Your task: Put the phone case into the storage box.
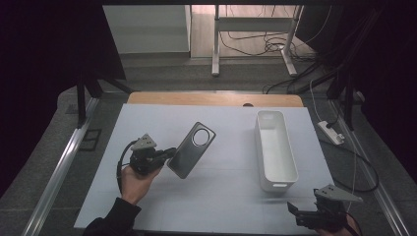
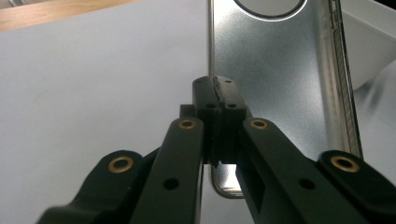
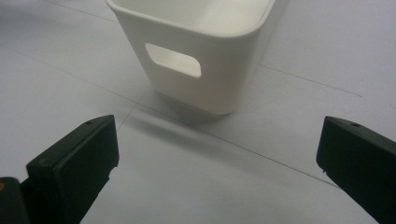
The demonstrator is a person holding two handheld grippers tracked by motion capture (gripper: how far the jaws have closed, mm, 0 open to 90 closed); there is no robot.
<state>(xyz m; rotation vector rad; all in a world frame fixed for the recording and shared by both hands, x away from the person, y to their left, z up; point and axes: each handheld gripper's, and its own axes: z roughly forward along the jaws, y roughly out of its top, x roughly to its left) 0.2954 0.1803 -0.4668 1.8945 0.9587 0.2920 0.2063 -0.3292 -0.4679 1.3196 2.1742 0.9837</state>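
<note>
Long white plastic bin (image 1: 276, 147) with rounded corners and a cut-out handle slot, sitting on the pale table sheet (image 1: 221, 201), well right of the phone case. Silvery matte phone case (image 1: 191, 149) with a round camera hole, pinched at its edge by the clenched left gripper (image 1: 168, 153), tilted off the sheet. Right gripper (image 1: 295, 210) spread wide, holding nothing, near the bin's end. No readable writing.

White-covered table (image 1: 206, 206), white bin (image 1: 275, 147) on it

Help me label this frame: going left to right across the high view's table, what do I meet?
left gripper → phone case → white bin → right gripper
</note>
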